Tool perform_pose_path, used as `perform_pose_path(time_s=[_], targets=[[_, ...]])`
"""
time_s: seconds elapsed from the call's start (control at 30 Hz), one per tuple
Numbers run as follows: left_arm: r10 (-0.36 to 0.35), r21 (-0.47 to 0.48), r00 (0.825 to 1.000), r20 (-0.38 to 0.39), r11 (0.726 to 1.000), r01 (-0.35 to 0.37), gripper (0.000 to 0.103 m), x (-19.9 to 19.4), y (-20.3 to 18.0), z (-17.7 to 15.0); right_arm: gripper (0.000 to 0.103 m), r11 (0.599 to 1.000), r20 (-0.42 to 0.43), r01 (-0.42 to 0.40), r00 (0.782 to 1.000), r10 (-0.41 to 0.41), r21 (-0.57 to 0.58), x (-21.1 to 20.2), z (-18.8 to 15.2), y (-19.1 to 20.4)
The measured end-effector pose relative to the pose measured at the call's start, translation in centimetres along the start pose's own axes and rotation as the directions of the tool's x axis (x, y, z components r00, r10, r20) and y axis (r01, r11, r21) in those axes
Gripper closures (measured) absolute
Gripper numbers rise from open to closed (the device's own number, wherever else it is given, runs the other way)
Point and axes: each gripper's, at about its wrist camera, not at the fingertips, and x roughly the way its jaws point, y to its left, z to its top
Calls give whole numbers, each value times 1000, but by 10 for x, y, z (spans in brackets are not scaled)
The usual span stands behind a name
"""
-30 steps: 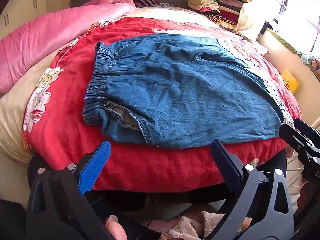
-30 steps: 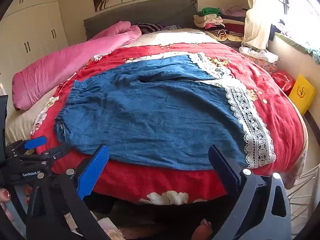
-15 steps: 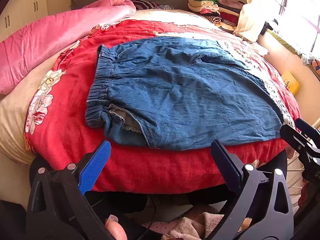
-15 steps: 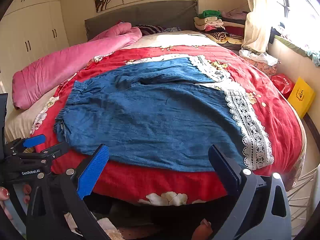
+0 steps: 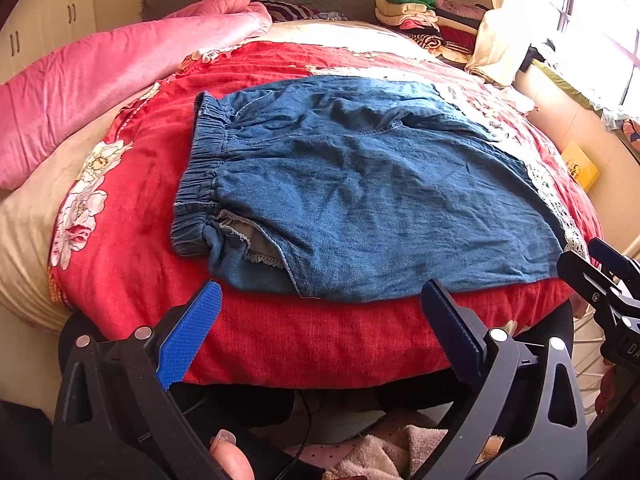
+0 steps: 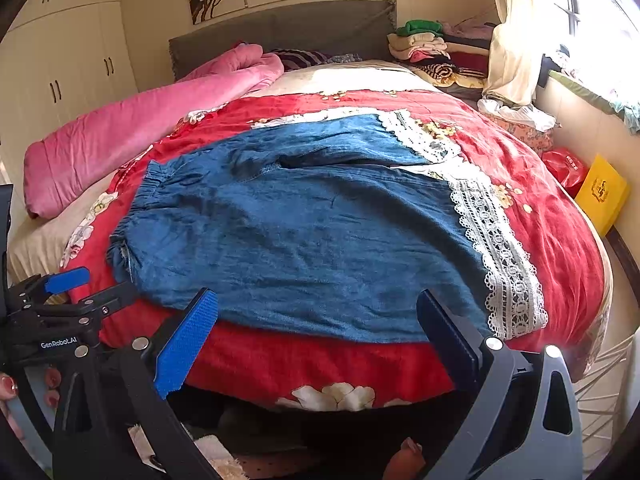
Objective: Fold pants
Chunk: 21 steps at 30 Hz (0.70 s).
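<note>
Blue denim pants [image 5: 360, 200] lay spread flat on a bed w/ a red floral cover [image 5: 132, 248], which served as the landmark here. The pants sat across the middle of the cover, elastic waistband [image 5: 204, 168] toward its left side, legs running toward its right side, where white lace hems [image 6: 500, 248] showed in the right wrist view. They looked laid out flat on purpose, prob. so a first fold could be made cleanly; no fold seemed started yet. One pocket lining [image 5: 256, 240] poked out near the waistband at the cover's near edge. The left gripper [image 5: 320, 320] was held just off the cover's near edge, jaws wide apart, nothing between them, facing the waistband end. The right gripper [image 6: 316, 324] hung off the same near edge, also spread wide and empty, facing the leg end. That split made sense: one gripper per end, ready to lift the near side of the pants and carry it over. Neither gripper touched the fabric. A rolled pink quilt [image 5: 100, 80] lay beyond the cover's left side, and a stack of folded clothes [image 6: 424, 44] sat past the cover's far right corner, by the headboard. A fingertip [image 5: 228, 456] of the person showed below the left gripper, well short of the cover.
</note>
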Motion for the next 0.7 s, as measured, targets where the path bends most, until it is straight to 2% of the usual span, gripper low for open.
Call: perform_pose_path(time_s=[0.7], targets=[[0,1,1000,0,1000,0,9,-1,0,1,4,1000,2,1,1000,-1,-8,0,0,1]])
